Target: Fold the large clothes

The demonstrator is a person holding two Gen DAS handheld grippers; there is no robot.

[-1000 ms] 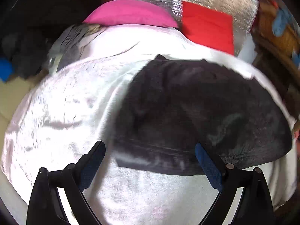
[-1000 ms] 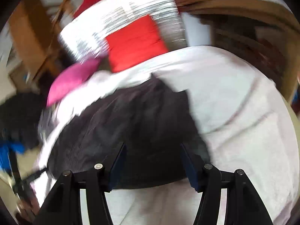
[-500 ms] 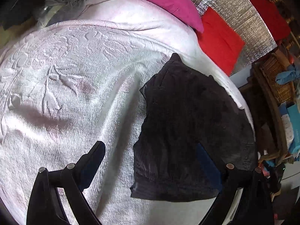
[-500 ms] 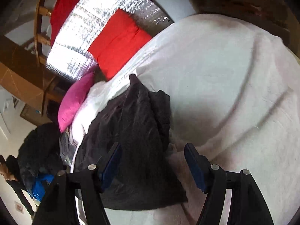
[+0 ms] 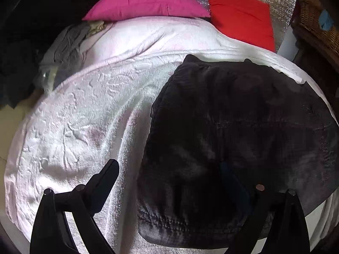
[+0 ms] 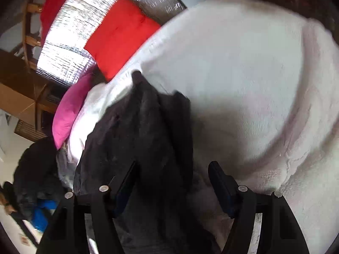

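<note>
Lying folded, dark garment (image 5: 243, 137), grippers seemingly open

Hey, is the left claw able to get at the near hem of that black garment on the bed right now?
Probably yes. The left claw is open and straddles the black garment's left edge, with the stitched hem lying flat on the white bedspread. Nothing blocks it.

Both are spread wide right now. The left gripper (image 5: 169, 177) has its fingers well apart, nothing pinched between them. The right gripper (image 6: 173, 177) looks just as wide and seems empty, though that view's a bit blurry.
</note>
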